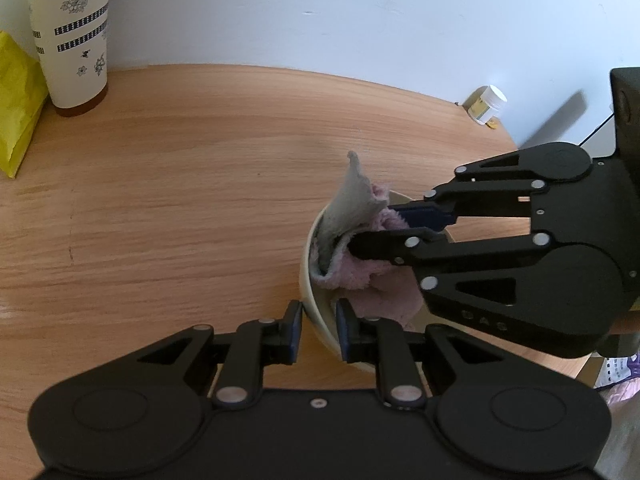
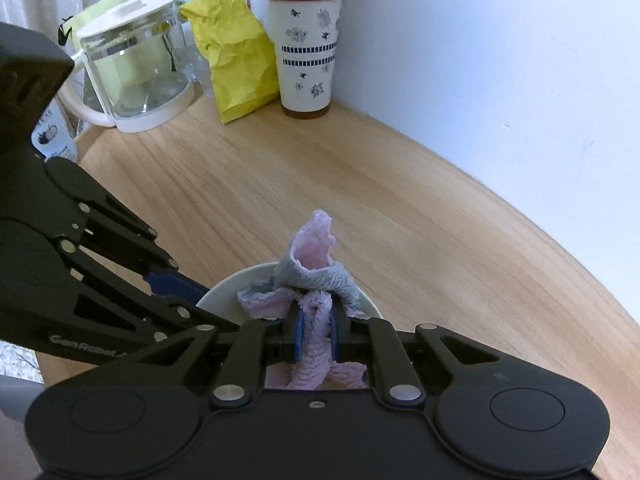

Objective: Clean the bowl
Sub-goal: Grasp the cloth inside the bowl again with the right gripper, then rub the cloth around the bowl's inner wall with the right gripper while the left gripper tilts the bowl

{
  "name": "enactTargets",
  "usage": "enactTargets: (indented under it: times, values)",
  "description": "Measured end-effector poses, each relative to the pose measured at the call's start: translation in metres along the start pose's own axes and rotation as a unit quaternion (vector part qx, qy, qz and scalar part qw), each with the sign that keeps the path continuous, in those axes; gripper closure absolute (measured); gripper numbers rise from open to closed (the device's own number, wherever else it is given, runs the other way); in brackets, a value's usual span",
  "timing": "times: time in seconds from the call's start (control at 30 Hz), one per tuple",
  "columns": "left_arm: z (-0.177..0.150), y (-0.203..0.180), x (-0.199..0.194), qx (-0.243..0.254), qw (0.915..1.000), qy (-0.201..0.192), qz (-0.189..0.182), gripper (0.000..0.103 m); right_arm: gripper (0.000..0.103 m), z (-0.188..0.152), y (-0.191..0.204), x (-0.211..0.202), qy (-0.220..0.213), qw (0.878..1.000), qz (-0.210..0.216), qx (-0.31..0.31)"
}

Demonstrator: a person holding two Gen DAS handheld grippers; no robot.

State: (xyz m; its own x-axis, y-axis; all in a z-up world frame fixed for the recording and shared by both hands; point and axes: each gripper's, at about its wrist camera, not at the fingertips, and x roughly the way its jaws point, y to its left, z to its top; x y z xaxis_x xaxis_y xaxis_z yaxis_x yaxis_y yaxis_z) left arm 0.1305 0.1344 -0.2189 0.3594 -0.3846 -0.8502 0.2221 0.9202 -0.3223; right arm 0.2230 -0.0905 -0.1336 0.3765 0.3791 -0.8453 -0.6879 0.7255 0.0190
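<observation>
Far left of left gripper: patterned cup (image 1: 68, 40) and yellow bag (image 1: 18, 108), standing well apart from the work.
Left gripper (image 1: 318, 330): clamped across the near rim of the bowl (image 1: 310, 276), one pad outside the wall, one inside; steadied the bowl on the wooden table (image 1: 180, 200).
Bowl: cream, just ahead of left gripper's fingertips, directly under right gripper.
Cloth (image 1: 352, 216): pink and grey, bunched inside the bowl, one corner sticking up above the rim.
Right gripper (image 1: 370, 228): reached in from the right, closed tight on a fold of the cloth (image 2: 316, 280).
Step, judged: wiping the bowl's inside.
Doing it well: press cloth against the wall, sweep round the curve, keep left grip firm so the bowl neither tips nor slides.
Far right: small white-capped bottle (image 1: 488, 104), clear of both grippers.
</observation>
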Motion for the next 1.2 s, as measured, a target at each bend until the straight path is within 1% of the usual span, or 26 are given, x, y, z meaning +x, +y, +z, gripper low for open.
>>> enactTargets:
  times: [0.07,0.1,0.27,0.47,0.53,0.6,0.67,0.7,0.8,0.83,0.9,1.0,1.07,1.2]
  values:
    - [0.000,0.000,0.000,0.000,1.0000,-0.002,-0.001,0.084,0.089,0.001,0.001,0.004,0.011,1.000,-0.007,0.002]
    - [-0.001,-0.001,0.000,0.000,1.0000,-0.002,-0.001,0.083,0.089,0.004,0.000,0.008,0.023,1.000,-0.012,0.014]
    - [-0.001,-0.002,0.000,0.000,1.0000,-0.005,-0.001,0.083,0.089,0.011,-0.002,0.019,0.052,0.998,-0.014,0.029]
    - [0.002,0.001,0.001,-0.025,0.9997,0.002,-0.005,0.083,0.089,0.016,-0.007,0.031,0.095,0.995,0.004,0.042]
    - [0.002,0.001,0.002,-0.030,0.9995,0.002,-0.005,0.083,0.089,0.019,-0.011,0.035,0.115,0.992,0.015,0.057]
    - [0.003,0.001,0.003,-0.031,0.9995,0.003,-0.006,0.083,0.088,0.022,-0.017,0.040,0.144,0.986,0.033,0.080]
    - [0.004,0.000,0.004,-0.034,0.9994,0.003,-0.005,0.083,0.088,0.025,-0.029,0.044,0.169,0.976,0.048,0.131]
    - [0.004,0.000,0.004,-0.036,0.9993,0.004,-0.005,0.083,0.088,0.026,-0.030,0.045,0.174,0.973,0.051,0.140]
    - [0.004,-0.002,0.007,-0.037,0.9993,0.005,-0.002,0.084,0.088,0.027,-0.036,0.047,0.205,0.963,0.067,0.163]
    - [0.004,-0.003,0.008,-0.037,0.9993,0.005,-0.001,0.084,0.088,0.027,-0.037,0.047,0.210,0.961,0.068,0.169]
    - [0.003,-0.002,0.008,-0.043,0.9991,0.005,-0.002,0.084,0.088,0.027,-0.035,0.048,0.214,0.960,0.071,0.165]
    - [0.000,0.000,0.007,-0.044,0.9990,0.003,-0.005,0.083,0.088,0.027,-0.030,0.047,0.208,0.964,0.064,0.154]
    - [0.001,-0.001,0.006,-0.036,0.9993,0.004,-0.002,0.083,0.088,0.024,-0.021,0.043,0.189,0.971,0.048,0.134]
    - [0.002,-0.003,0.005,-0.032,0.9994,0.011,0.005,0.083,0.088,0.020,-0.014,0.033,0.160,0.980,0.020,0.114]
